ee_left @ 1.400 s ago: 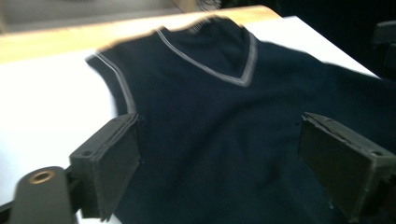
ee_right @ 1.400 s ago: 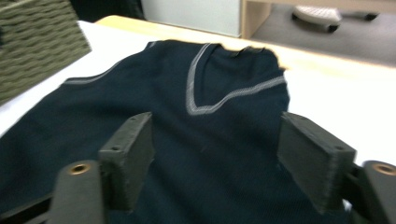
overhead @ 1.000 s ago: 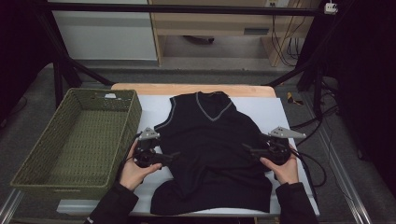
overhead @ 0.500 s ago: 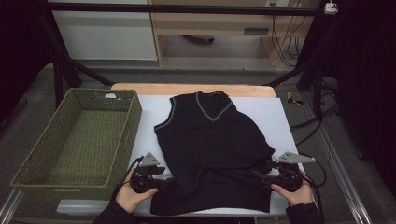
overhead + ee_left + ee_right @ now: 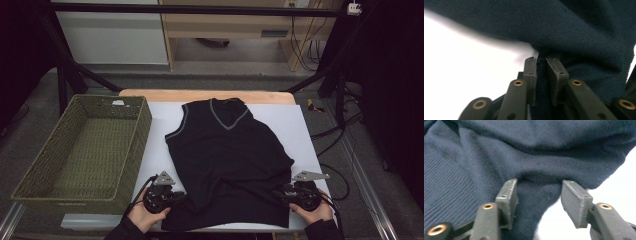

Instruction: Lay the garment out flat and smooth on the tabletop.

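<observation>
A dark sleeveless V-neck vest [image 5: 227, 160] lies flat on the white table top [image 5: 155, 135], neck at the far side. My left gripper [image 5: 180, 196] sits at the vest's near left hem corner. Its jaws have just been closing, and in the left gripper view the left gripper [image 5: 542, 62] pinches a fold of the knit [image 5: 579, 30]. My right gripper [image 5: 277, 192] sits at the near right hem corner. Its jaws have also just been closing. In the right gripper view the right gripper [image 5: 539, 186] still stands apart around a fold of the vest [image 5: 524, 150].
A green woven basket [image 5: 135, 150] stands at the left of the table, close beside the vest and my left hand. Black frame bars and cables run along the far and right sides. The table's near edge lies just below both hands.
Both hands have moved from the vest's sides toward the near edge and down to its hem corners. Both pairs of jaws have narrowed, the left onto the fabric.
</observation>
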`<control>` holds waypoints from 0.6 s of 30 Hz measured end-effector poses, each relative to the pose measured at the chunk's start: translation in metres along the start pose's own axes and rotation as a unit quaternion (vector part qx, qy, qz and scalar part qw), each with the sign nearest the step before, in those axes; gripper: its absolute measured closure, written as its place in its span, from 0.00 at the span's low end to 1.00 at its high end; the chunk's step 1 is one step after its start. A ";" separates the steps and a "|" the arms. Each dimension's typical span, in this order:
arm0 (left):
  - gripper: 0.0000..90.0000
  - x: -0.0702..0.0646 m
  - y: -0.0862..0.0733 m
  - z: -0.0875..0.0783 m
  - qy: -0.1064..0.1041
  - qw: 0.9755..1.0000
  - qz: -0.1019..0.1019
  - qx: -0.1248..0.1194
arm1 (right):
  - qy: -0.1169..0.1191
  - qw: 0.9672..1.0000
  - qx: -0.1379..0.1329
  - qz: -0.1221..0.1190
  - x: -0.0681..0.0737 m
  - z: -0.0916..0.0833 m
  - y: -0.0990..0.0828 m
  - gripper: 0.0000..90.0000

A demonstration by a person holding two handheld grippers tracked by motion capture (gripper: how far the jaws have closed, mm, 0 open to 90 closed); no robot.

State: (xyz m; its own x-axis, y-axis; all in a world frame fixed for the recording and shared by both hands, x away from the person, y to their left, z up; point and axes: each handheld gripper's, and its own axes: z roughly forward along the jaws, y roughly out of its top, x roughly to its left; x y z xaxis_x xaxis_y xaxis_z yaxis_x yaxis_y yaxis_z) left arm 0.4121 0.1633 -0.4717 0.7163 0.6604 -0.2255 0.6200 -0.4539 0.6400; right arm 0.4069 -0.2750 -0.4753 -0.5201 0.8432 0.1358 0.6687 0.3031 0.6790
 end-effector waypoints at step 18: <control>0.79 0.010 -0.002 -0.040 0.146 0.985 -0.029 -0.086 | -0.057 0.997 -0.041 0.028 -0.015 -0.005 0.030 0.86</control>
State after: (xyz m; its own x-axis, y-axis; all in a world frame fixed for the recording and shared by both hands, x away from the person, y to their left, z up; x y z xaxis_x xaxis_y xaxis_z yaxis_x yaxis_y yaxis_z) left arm 0.4055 0.1945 -0.4459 0.5423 0.8380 -0.0605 0.5757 -0.3182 0.7532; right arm 0.4320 -0.2808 -0.4528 -0.4167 0.9041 0.0949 0.6459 0.2210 0.7307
